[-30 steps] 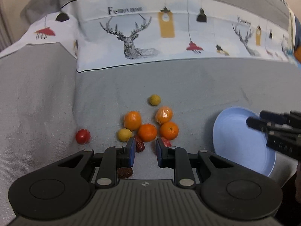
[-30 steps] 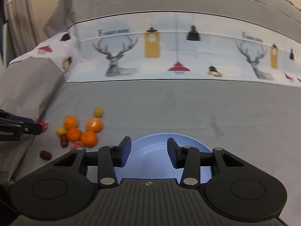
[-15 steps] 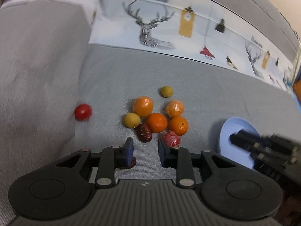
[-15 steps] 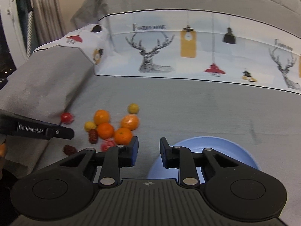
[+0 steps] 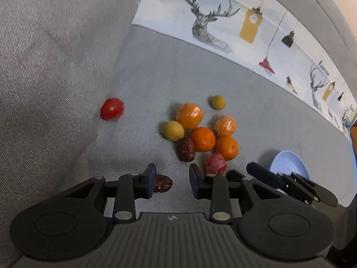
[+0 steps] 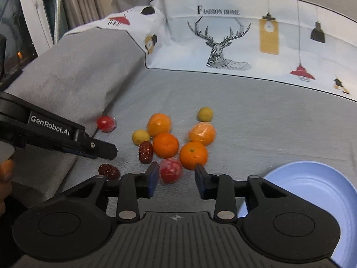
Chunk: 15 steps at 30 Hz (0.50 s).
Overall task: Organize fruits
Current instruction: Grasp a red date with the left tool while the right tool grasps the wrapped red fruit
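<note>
Fruit cluster on grey sofa seat, plate empty. My right tongs nearer pile: wrapped red fruit just ahead, slightly left of centre in gap, jaws opening, nothing pinched. My left tongs opening too, empty; dark date lies at left pad, long axis crosswise, second date farther ahead. Oranges just beyond red fruit. Blue plate near right. Lone tomato far left against sofa cushion.
</note>
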Each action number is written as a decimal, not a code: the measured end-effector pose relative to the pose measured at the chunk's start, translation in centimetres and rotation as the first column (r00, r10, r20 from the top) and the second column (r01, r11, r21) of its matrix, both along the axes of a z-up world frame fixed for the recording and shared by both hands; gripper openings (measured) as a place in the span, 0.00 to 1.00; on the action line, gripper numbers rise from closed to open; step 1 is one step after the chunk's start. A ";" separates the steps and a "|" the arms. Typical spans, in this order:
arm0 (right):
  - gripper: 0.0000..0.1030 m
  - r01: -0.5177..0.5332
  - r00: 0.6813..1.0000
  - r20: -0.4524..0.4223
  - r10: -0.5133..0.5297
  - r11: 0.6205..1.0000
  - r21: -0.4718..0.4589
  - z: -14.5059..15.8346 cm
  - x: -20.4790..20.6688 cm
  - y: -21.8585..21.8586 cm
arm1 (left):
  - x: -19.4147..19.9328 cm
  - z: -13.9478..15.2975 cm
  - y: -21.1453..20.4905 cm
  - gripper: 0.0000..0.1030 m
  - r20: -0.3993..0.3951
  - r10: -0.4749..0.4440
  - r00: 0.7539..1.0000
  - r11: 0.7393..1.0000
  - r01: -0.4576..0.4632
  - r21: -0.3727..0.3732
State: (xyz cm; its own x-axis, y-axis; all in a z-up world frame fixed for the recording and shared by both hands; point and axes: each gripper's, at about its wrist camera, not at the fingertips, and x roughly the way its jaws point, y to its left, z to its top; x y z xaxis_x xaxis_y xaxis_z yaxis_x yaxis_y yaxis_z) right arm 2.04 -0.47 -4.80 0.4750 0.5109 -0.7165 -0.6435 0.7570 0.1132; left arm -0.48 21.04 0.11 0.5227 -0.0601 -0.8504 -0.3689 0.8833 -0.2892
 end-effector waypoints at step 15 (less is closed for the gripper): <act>0.31 -0.056 0.998 -0.011 0.055 0.993 -0.104 -2.6 0.7 2.0 | 1.7 -1.8 -2.8 0.40 -0.162 -0.075 0.984 0.981 0.102 0.166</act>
State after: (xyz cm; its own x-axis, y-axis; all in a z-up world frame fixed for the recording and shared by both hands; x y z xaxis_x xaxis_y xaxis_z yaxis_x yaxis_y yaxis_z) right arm 2.75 1.50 -7.37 0.4421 0.4582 -0.7711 -0.6840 0.7284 0.0406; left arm 1.18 18.21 -1.66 0.3835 0.0544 -0.9220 -0.3150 0.9461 -0.0752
